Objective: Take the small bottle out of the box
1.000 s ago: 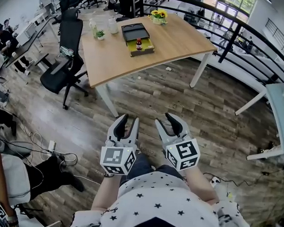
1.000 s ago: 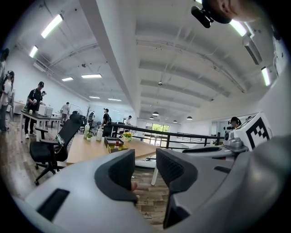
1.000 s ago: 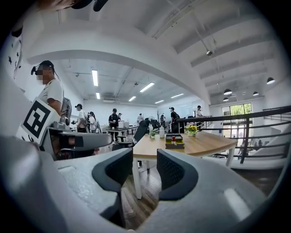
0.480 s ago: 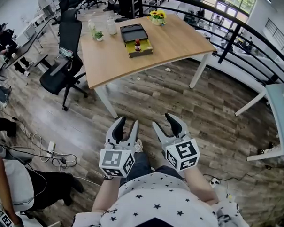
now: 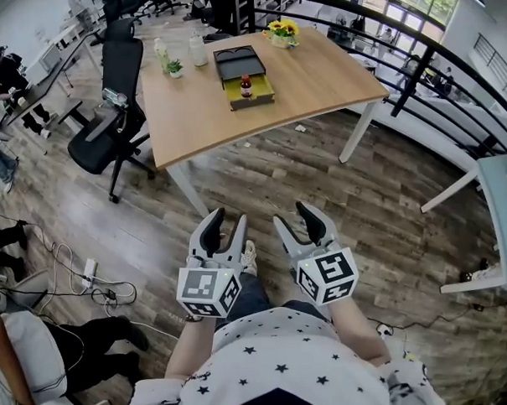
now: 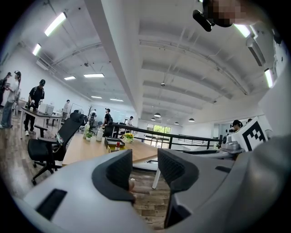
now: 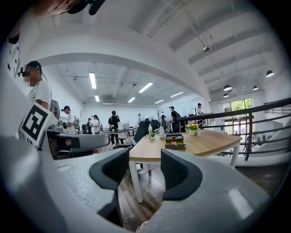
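Observation:
A small brown bottle with a red cap (image 5: 246, 86) stands in an open yellow-green box (image 5: 250, 90) on a wooden table (image 5: 199, 111), far ahead of me in the head view. The box's dark lid (image 5: 239, 60) lies open behind it. My left gripper (image 5: 224, 223) and right gripper (image 5: 299, 219) are held side by side over the floor, near my body, both open and empty; their jaws have just been opening. From the left gripper view the bottle (image 6: 117, 146) is tiny and distant. It also appears far off in the right gripper view, as does the box (image 7: 174, 146).
A black office chair (image 5: 111, 107) stands left of the table. On the table are a sunflower pot (image 5: 283, 29), clear bottles (image 5: 198, 46) and a small plant (image 5: 175, 66). A black railing (image 5: 428, 54) runs behind. Cables (image 5: 62, 269) lie on the floor at left. People stand at desks far left.
Both grippers' jaws have spread wider. The table and box have shifted slightly in the head view as I moved a little toward them.

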`<state>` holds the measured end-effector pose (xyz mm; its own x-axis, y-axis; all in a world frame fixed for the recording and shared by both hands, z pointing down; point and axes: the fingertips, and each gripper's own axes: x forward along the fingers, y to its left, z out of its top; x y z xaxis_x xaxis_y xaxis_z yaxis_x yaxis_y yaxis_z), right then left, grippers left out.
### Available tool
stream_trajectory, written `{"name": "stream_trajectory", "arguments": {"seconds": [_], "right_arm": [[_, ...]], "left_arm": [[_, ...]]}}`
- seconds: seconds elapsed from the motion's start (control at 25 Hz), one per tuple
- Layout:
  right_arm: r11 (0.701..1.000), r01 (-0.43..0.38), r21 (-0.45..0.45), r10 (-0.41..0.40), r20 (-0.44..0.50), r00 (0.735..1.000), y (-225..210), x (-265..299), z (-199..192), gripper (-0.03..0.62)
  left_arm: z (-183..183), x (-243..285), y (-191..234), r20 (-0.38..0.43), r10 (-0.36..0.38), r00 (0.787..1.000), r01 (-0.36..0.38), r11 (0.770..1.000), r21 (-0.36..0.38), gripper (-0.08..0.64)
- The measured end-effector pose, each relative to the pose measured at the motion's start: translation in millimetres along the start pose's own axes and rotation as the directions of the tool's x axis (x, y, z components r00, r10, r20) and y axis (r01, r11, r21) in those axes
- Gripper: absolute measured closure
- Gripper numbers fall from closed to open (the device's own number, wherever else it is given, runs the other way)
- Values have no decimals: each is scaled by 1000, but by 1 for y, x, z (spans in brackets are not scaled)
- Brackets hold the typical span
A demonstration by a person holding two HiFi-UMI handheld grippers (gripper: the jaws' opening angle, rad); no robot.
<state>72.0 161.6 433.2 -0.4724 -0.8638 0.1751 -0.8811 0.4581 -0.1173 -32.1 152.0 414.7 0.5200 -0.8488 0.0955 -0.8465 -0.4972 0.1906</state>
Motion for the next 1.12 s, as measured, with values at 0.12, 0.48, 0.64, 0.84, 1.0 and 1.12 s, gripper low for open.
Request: {"name": "stream_trajectory", "arguments": {"seconds": [0.12, 0.48, 0.64, 0.84, 1.0, 1.12], "right_arm": [[1000, -4, 3, 4, -1, 1000, -11, 22, 5, 393], [1000, -21, -11, 21, -10, 1000, -44, 112, 28, 393], [1000, -18, -23, 18, -13, 1000, -58, 151, 48, 393], [1000, -11, -25, 10, -12, 1000, -79, 200, 67, 393], [999, 4, -32, -4, -9, 1000, -94, 240, 80, 393], [999, 13, -32, -13, -5, 1000, -103, 268, 90, 393]], "left_arm": [[3, 20, 16, 0, 10, 1000, -10, 1000, -1, 402], [18, 95, 73, -18, 20, 1000, -20, 1000, -5, 402], [37, 130, 99, -22, 21, 1000, -21, 1000, -8, 402], [53, 175, 130, -28, 21, 999, -21, 1000, -7, 402], [63, 209, 157, -33, 11, 999, -11, 1000, -4, 402], [71, 232, 177, -37, 2, 999, -2, 1000, -2, 402]]}}
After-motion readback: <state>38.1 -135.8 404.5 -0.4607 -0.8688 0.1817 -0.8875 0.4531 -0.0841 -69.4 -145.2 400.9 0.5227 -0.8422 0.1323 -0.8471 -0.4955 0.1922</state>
